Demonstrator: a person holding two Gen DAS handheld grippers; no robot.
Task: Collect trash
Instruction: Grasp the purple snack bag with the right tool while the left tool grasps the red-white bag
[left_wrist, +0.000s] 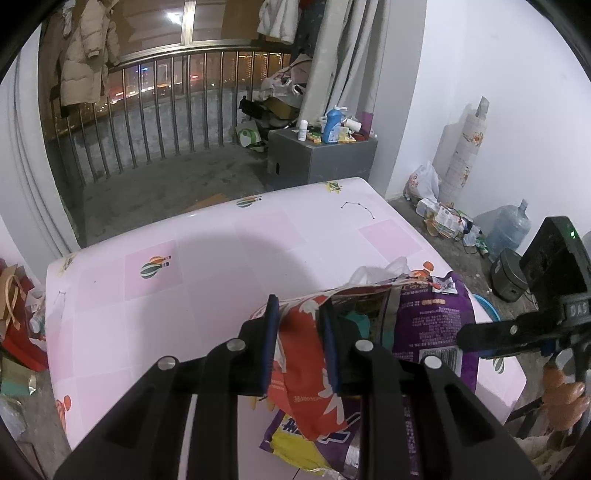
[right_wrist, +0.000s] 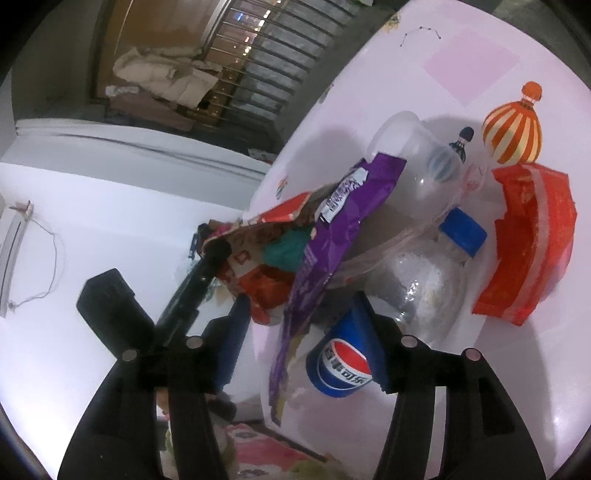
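Observation:
My left gripper (left_wrist: 299, 343) is shut on the red-and-white rim of a large purple bag (left_wrist: 432, 325) that stands open on the pink table (left_wrist: 147, 314), with wrappers inside it. In the right wrist view the same bag (right_wrist: 325, 236) gapes with teal and red scraps within. My right gripper (right_wrist: 299, 332) is open, its fingers either side of the bag's purple edge and a blue Pepsi can (right_wrist: 340, 369). A clear bottle with a blue cap (right_wrist: 424, 280), a clear plastic cup (right_wrist: 410, 144) and a torn red packet (right_wrist: 532, 243) lie on the table beyond.
The table's near edge (right_wrist: 266, 406) runs below the right gripper. A balcony railing (left_wrist: 155, 110), a grey box with bottles (left_wrist: 325, 151), a water jug (left_wrist: 509, 229) and floor clutter surround the table.

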